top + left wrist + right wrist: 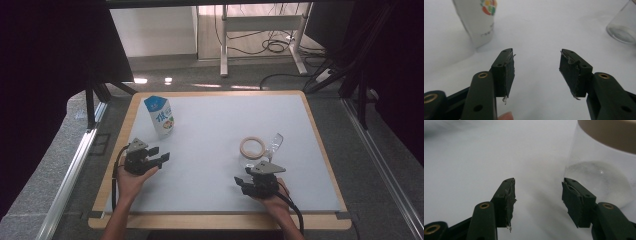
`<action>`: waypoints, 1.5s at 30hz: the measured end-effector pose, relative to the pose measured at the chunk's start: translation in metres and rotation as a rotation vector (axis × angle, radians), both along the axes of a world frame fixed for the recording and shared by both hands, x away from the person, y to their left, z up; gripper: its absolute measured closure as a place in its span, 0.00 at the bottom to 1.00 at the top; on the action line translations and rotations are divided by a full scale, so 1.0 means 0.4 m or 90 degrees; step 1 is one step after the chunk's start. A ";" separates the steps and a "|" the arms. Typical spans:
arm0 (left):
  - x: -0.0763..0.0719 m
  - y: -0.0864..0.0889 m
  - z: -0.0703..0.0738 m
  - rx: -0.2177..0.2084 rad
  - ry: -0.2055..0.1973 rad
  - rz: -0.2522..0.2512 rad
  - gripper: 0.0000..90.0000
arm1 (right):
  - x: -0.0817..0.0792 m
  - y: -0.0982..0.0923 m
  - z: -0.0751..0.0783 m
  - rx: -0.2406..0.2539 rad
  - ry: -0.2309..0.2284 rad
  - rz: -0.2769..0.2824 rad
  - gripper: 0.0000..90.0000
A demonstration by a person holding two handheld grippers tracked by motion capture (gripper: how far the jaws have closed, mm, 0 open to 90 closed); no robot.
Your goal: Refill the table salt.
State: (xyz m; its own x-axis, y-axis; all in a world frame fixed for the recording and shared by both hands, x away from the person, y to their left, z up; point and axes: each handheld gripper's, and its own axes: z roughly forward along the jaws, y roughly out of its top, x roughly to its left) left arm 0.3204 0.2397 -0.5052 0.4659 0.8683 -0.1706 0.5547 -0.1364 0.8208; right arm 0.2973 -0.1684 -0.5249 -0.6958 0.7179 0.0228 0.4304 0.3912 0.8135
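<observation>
A clear glass jar (251,161) with a tan ring-shaped lid (252,147) stands on the right half of the pale grey table mat (215,125), and a clear plastic bottle (273,144) lies tilted just beside it on the far right. In the right gripper view the clear glass jar (599,182) rises just beyond the right-hand jaw, apart from it, with its rounded base resting on the mat. The right gripper (243,185) sits just in front of the jar on the person's side, jaws spread with bare mat between them. Well apart, on the left of the mat, a white and blue milk carton (161,116) stands upright. The left gripper (163,159) hovers near it, a little toward the person, jaws spread and pinching nothing; the carton (477,22) appears off to the far left in the left gripper view.
</observation>
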 end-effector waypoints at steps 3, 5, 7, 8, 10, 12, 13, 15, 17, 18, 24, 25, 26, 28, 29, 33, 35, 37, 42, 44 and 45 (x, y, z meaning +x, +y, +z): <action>0.014 0.017 0.011 -0.005 -0.007 0.010 0.51 | 0.002 -0.002 0.003 0.003 0.001 -0.001 0.49; 0.024 0.028 0.014 -0.014 -0.005 0.013 0.50 | 0.003 -0.001 0.004 0.002 -0.001 -0.001 0.49; 0.037 0.039 0.014 -0.012 -0.008 0.028 0.51 | 0.003 0.001 0.003 0.003 0.000 0.001 0.49; 0.044 0.045 0.015 -0.017 -0.009 0.035 0.51 | 0.003 0.002 0.003 0.003 0.000 0.003 0.49; 0.061 0.055 0.018 -0.018 -0.010 0.046 0.51 | 0.003 0.005 0.003 0.003 -0.001 0.006 0.49; 0.081 0.064 0.023 -0.019 -0.016 0.049 0.51 | 0.004 0.007 0.002 0.002 0.001 0.006 0.49; 0.092 0.069 0.025 -0.026 -0.016 0.043 0.51 | 0.004 0.008 0.002 0.002 0.001 0.004 0.49; 0.113 0.077 0.033 -0.024 -0.020 0.052 0.50 | 0.005 0.009 0.002 0.001 -0.001 0.003 0.49; 0.133 0.082 0.044 -0.021 -0.027 0.055 0.50 | 0.005 0.009 0.002 0.004 -0.001 0.004 0.49; 0.143 0.084 0.050 -0.021 -0.032 0.058 0.50 | 0.004 0.009 0.003 0.003 -0.001 0.004 0.49; 0.188 0.080 0.075 0.000 -0.049 0.058 0.49 | 0.005 0.007 0.002 0.001 0.000 0.003 0.49; 0.196 0.079 0.078 -0.001 -0.050 0.059 0.49 | 0.005 0.006 0.002 0.001 -0.001 0.002 0.49; 0.202 0.079 0.079 -0.005 -0.051 0.058 0.50 | 0.005 0.005 0.003 0.000 0.000 0.001 0.48; 0.216 0.078 0.082 -0.016 -0.050 0.057 0.50 | 0.005 0.005 0.003 0.002 0.000 0.002 0.48; 0.221 0.078 0.083 -0.021 -0.049 0.056 0.51 | 0.005 0.005 0.002 0.001 0.001 0.003 0.48; 0.241 0.085 0.085 -0.048 -0.051 0.052 0.55 | 0.005 0.006 0.001 0.001 -0.002 0.002 0.48; 0.245 0.083 0.084 -0.045 -0.060 0.055 0.58 | 0.005 0.003 0.002 0.003 -0.002 0.000 0.48; 0.251 0.082 0.084 -0.047 -0.058 0.050 0.60 | 0.007 0.002 0.001 0.006 -0.002 -0.003 0.48; 0.267 0.072 0.096 -0.038 -0.062 0.047 0.63 | 0.006 0.003 0.001 0.003 -0.002 -0.002 0.48; 0.271 0.071 0.097 -0.040 -0.068 0.053 0.68 | 0.005 0.004 0.002 0.003 -0.003 -0.001 0.48; 0.273 0.072 0.095 -0.045 -0.068 0.052 0.68 | 0.005 0.003 0.002 0.003 -0.003 -0.001 0.48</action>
State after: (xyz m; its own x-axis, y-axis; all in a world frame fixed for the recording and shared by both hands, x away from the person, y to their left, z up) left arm 0.4294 0.2684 -0.4671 0.4128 0.8916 -0.1863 0.4706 -0.0337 0.8817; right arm 0.2994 -0.1671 -0.5239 -0.6952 0.7185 0.0232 0.4267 0.3865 0.8176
